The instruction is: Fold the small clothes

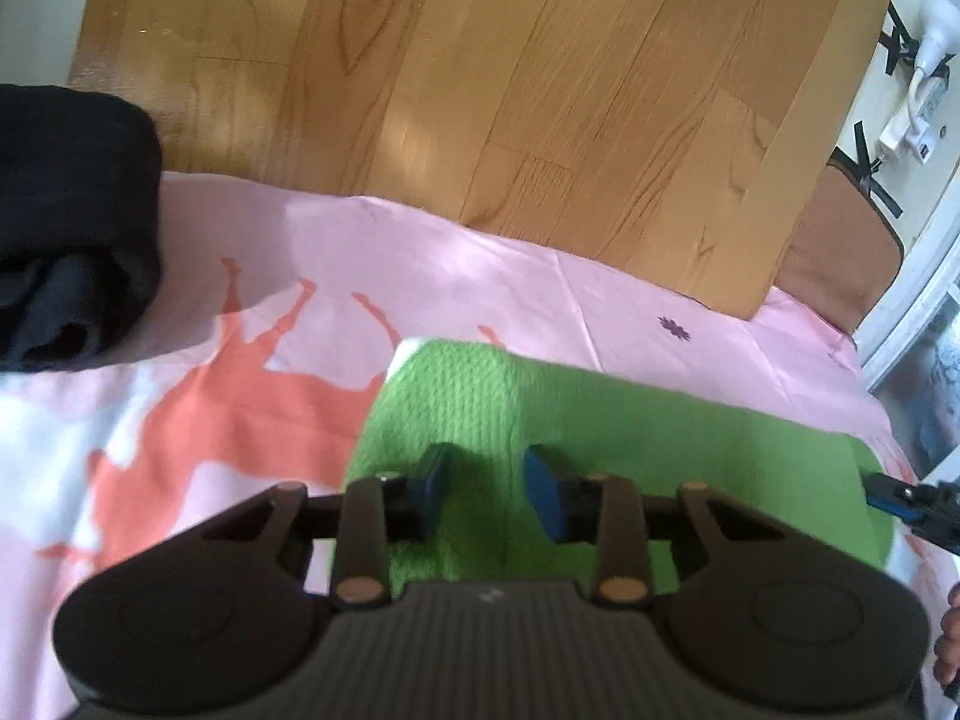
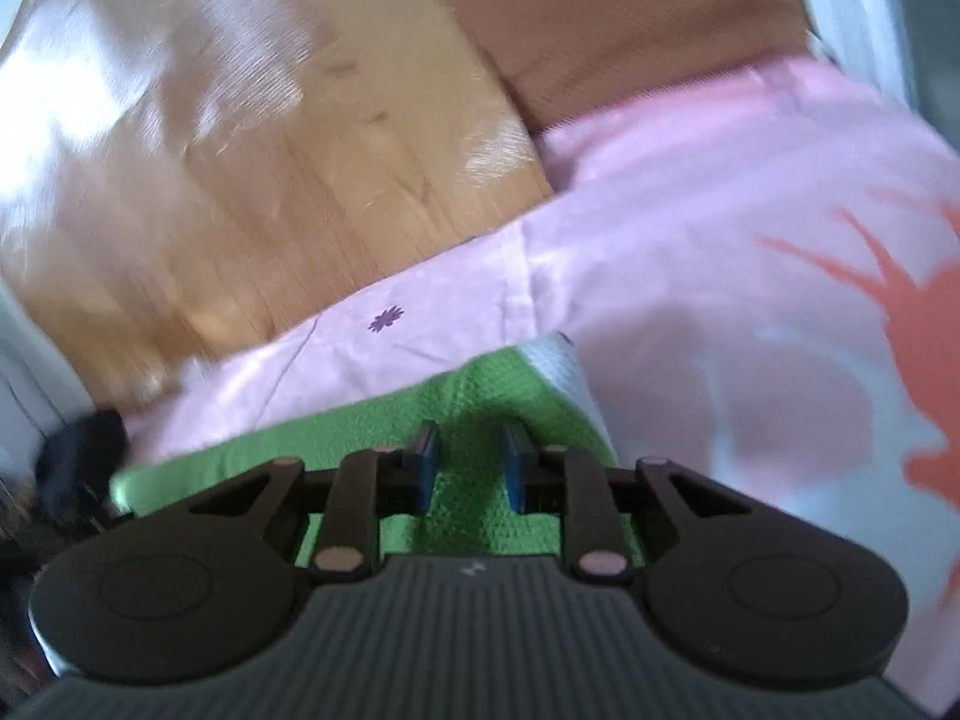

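On the pink sheet [image 1: 630,312] lies my green knit cloth [image 1: 600,438], with its near edge hidden under both claws. My left claw [image 1: 487,489] and right claw [image 2: 471,462] hang over it with jaws apart, holding nothing. My right view is blurry. I see no words.

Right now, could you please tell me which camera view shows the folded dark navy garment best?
The left wrist view: the folded dark navy garment sits sharp at the left edge on the pink printed sheet. The right wrist view shows only a dark blur at its left edge.
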Tool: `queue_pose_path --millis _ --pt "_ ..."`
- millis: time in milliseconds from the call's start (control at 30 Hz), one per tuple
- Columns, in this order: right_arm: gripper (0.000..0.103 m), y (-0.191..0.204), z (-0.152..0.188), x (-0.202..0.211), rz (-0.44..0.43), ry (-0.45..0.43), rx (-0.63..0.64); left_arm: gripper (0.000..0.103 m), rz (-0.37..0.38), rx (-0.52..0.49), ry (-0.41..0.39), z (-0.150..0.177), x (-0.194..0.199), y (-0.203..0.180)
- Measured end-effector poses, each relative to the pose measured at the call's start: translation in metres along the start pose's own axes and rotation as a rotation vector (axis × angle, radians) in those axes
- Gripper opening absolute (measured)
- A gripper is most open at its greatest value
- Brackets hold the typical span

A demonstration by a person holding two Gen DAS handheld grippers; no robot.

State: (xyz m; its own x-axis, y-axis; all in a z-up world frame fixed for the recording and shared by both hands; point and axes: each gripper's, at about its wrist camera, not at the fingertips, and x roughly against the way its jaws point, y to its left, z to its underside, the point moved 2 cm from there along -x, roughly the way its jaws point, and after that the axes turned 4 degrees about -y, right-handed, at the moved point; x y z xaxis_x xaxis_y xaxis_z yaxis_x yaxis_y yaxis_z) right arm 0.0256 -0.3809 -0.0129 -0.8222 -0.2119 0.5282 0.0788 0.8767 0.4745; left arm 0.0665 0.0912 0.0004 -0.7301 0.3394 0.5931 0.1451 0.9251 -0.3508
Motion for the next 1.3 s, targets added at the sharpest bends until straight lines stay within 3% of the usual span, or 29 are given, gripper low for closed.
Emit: queue_pose_path --millis 167,367,500,633,700,767,833,867,900,1000,1133,1300 --pt "0.048 0.001 0.019 0.073 -0.108 -0.029 0.087 0.048 0.071 -0.041 -0.06 0.017 0.071 0.017" --pt "0.05 -0.027 0.077 0.153 -0.155 0.028 0.021 0.059 0.177 -0.044 0.039 0.076 0.148 0.027" --pt "0.051 -0.042 0.113 0.177 -0.144 0.101 -0.048 0.059 0.223 -0.018 0.141 0.111 0.159 0.027" --pt "0.052 -0.039 0.134 0.174 -0.193 0.136 -0.082 0.058 0.223 0.041 0.2 0.129 0.152 0.027" --pt "0.052 -0.033 0.138 0.172 -0.243 0.159 -0.09 0.053 0.207 0.045 0.186 0.135 0.154 0.028" --pt "0.051 -0.024 0.143 0.167 -0.283 0.179 -0.076 0.014 0.197 0.05 0.209 0.139 0.151 0.027" --pt "0.037 -0.014 0.145 0.161 -0.283 0.197 -0.047 0.013 0.216 0.096 0.209 0.144 0.151 0.034" --pt "0.017 -0.013 0.145 0.157 -0.277 0.212 -0.049 0.013 0.221 0.116 0.21 0.144 0.152 0.037" --pt "0.012 -0.014 0.144 0.154 -0.266 0.221 -0.063 0.013 0.231 0.136 0.2 0.142 0.153 0.04" --pt "0.011 -0.015 0.132 0.152 -0.278 0.192 -0.099 0.013 0.316 0.224 0.134 0.126 0.163 0.048" --pt "0.011 -0.012 0.095 0.148 -0.345 0.083 -0.145 0.013 0.376 0.268 0.044 0.089 0.162 0.05" --pt "0.011 0.003 0.026 0.104 -0.348 -0.05 -0.166 0.013 0.4 0.343 -0.05 0.024 0.123 0.047"
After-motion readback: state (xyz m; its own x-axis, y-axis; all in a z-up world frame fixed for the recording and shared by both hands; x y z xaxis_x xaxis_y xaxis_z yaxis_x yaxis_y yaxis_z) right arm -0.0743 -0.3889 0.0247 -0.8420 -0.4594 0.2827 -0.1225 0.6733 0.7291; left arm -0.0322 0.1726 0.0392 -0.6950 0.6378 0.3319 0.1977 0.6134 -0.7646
